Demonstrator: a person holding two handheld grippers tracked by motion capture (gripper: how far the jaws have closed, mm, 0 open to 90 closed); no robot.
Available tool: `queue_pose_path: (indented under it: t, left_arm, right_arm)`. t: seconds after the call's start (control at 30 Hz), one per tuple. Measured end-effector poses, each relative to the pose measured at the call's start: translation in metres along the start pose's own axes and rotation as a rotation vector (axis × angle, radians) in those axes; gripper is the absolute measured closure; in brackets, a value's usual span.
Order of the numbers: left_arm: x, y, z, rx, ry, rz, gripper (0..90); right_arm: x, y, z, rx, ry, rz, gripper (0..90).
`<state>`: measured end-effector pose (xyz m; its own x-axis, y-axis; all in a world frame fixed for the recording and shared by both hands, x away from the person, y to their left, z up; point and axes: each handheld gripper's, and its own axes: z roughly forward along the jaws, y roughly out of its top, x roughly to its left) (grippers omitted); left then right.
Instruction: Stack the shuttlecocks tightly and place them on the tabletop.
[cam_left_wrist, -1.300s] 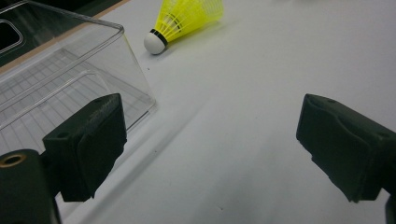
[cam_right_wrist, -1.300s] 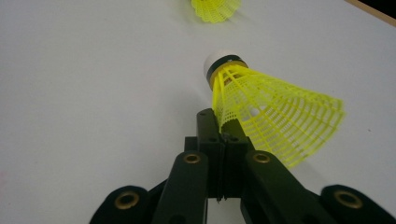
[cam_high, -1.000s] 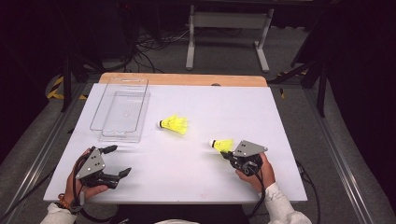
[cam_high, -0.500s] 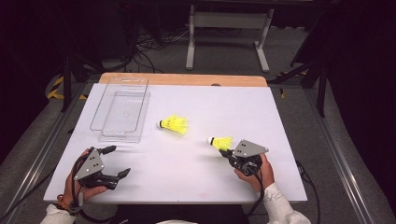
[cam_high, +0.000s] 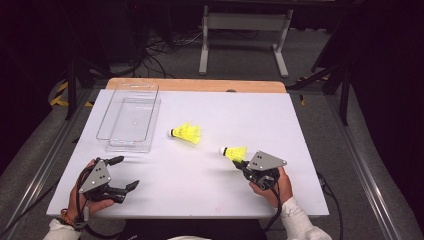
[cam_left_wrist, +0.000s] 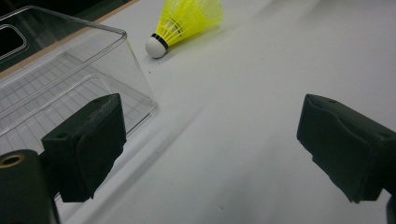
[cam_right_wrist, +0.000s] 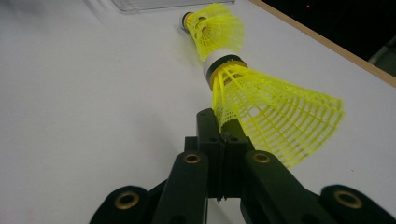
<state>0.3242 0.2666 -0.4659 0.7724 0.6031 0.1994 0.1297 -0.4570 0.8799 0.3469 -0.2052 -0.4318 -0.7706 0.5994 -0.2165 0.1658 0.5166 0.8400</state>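
My right gripper (cam_high: 240, 162) at the front right of the white table (cam_high: 300, 130) is shut on the mesh skirt of a yellow shuttlecock (cam_high: 234, 152). In the right gripper view the jaws (cam_right_wrist: 219, 127) pinch the skirt's edge, and this shuttlecock (cam_right_wrist: 273, 116) points its white cork away from me. A second yellow shuttlecock (cam_high: 186, 133) lies on its side mid-table, also seen as the shuttlecock (cam_right_wrist: 216, 29) just beyond the held one. My left gripper (cam_high: 126, 172) rests open at the front left; its jaws (cam_left_wrist: 210, 144) stand wide apart with nothing between them.
A clear plastic container (cam_high: 131, 117) sits at the back left of the table, its near corner (cam_left_wrist: 123, 70) close ahead of the left gripper. A wooden strip (cam_high: 200, 85) edges the far side. Cables and a metal stand lie on the floor beyond.
The right gripper has crept slightly left and away with the shuttlecock still in its jaws. The left gripper and the lying shuttlecock have stayed put.
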Motion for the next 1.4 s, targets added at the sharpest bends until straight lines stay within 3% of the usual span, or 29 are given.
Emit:
queue_pose_path:
  t: [0.53, 0.9, 1.4]
  left_arm:
    - [0.000, -0.001, 0.000, 0.001, -0.002, -0.008, 9.1]
    - [0.001, -0.001, 0.001, 0.004, -0.006, -0.010, 9.1]
    - [0.001, -0.001, 0.001, 0.004, -0.009, -0.015, 9.2]
  right_arm:
    - [-0.004, 0.005, 0.016, 0.015, 0.030, 0.007, 90.0]
    - [-0.017, 0.014, 0.050, 0.047, 0.052, -0.005, 90.0]
    - [-0.020, 0.030, 0.089, 0.074, 0.076, -0.032, 90.0]
